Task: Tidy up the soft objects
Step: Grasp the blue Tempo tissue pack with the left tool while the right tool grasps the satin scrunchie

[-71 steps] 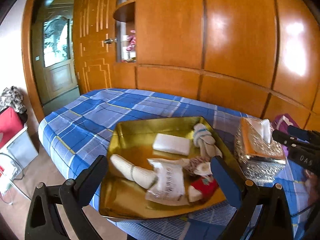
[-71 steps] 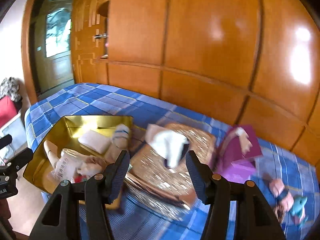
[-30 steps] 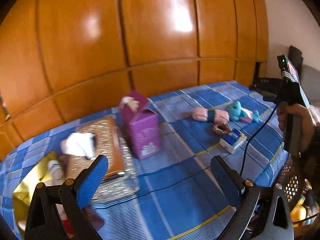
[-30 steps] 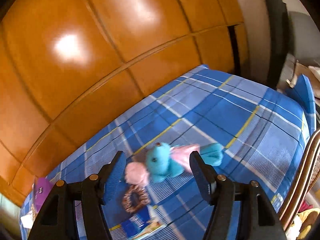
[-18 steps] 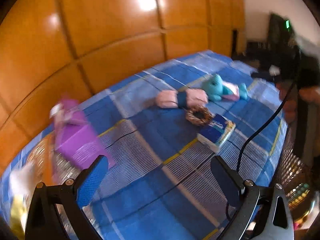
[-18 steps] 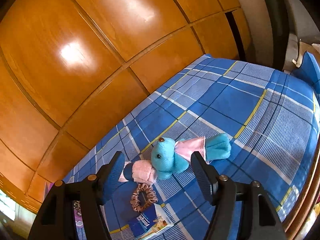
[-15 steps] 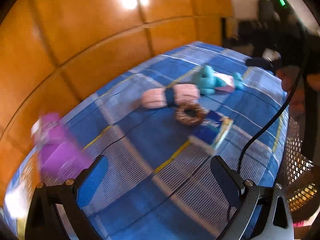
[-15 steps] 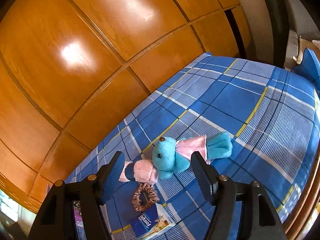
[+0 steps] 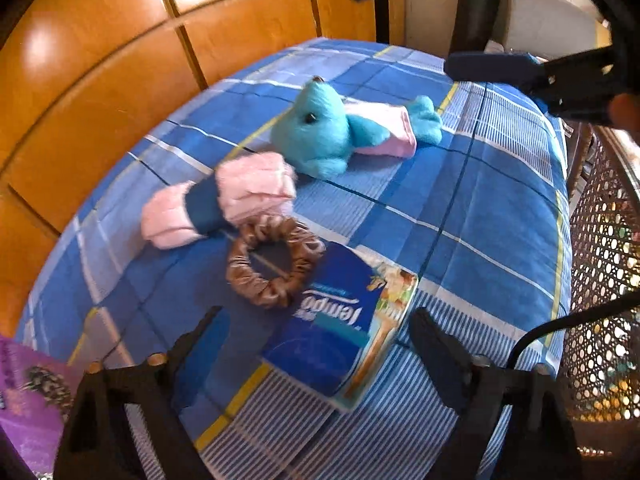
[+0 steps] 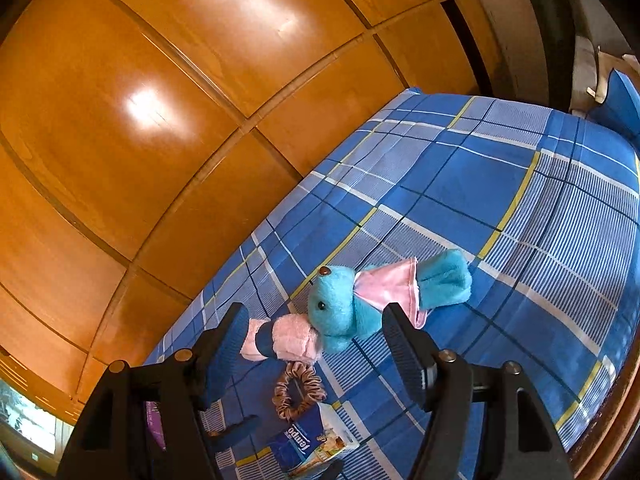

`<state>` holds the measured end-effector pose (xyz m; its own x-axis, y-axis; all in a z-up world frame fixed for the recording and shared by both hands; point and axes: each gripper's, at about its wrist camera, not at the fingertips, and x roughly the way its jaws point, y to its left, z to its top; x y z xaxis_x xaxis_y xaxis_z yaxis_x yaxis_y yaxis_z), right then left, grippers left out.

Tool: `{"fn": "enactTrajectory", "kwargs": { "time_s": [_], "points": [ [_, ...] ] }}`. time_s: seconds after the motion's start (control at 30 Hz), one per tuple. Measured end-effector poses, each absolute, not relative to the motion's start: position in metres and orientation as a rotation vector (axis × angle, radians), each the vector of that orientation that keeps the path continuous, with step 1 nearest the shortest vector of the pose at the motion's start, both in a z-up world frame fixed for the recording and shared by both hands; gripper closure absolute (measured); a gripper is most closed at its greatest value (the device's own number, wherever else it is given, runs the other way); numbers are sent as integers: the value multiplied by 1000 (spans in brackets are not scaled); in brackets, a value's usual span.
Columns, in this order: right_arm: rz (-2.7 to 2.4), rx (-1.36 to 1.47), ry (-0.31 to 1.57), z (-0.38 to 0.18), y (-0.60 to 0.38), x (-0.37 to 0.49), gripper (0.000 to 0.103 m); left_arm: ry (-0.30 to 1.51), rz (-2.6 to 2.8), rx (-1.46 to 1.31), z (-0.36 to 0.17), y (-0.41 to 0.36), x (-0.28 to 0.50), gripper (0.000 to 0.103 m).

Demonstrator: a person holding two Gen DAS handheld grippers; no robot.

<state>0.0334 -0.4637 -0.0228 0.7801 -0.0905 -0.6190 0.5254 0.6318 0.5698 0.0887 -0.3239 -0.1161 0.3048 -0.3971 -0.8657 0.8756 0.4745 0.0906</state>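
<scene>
Closer now than half a second ago: left gripper (image 9: 312,340) has come in low over the tissue pack (image 9: 340,336), which fills the space between its fingers; pack not yet touched by either finger as far as shows. Jaws wide apart, nothing held.

Right gripper (image 10: 316,336) has barely shifted; hovers above the bed (image 10: 500,208), jaws wide apart, empty. Between its fingers in the right view: plush (image 10: 360,304) and pink roll (image 10: 280,340).

Left view layout:
- Pack lies flat on the plaid bed (image 9: 480,208), label upside down.
- Scrunchie (image 9: 276,264), brown, at 11 o'clock of the pack, its rim touching or overlapping the pack's far corner.
- Pink roll (image 9: 224,200), banded in dark blue, at 11 o'clock of the scrunchie, touching it.
- Plush (image 9: 324,132), blue with a pink dress, at 1 o'clock of the roll, head just beside the roll, feet pointing to 3 o'clock.
- Purple box (image 9: 28,396) at the frame's 8 o'clock edge, well apart from the rest.
- Right gripper (image 9: 520,70) enters at 2 o'clock, above the bed past the plush.
- Wicker basket (image 9: 600,280) off the bed's edge at 3 o'clock.

Right view: scrunchie (image 10: 298,390) and pack (image 10: 316,448) sit at 6 o'clock below the roll. Wood panels (image 10: 180,100) back the bed.
</scene>
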Motion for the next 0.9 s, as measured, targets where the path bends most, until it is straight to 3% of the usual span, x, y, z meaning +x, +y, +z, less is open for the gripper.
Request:
{"fn": "enactTrajectory", "kwargs": {
  "time_s": [0.1,0.23,0.6,0.83,0.87,0.9],
  "points": [
    [-382,819,601,-25,-465,35,33,929,-939,569,-119,-319,89,42],
    [-362,807,695,-33,-464,48,33,952,-918,505,-117,-284,82,43],
    [-177,512,1177,-85,-400,135,33,947,-753,361,-127,-181,76,46],
    [-181,315,1258,-106,-373,155,32,933,-716,317,-128,-175,73,51],
    [-180,288,1250,-106,-370,154,37,940,-713,312,-127,-175,73,51],
    [-177,264,1248,-107,-368,154,53,948,-708,308,-125,-173,72,51]
  ]
}}
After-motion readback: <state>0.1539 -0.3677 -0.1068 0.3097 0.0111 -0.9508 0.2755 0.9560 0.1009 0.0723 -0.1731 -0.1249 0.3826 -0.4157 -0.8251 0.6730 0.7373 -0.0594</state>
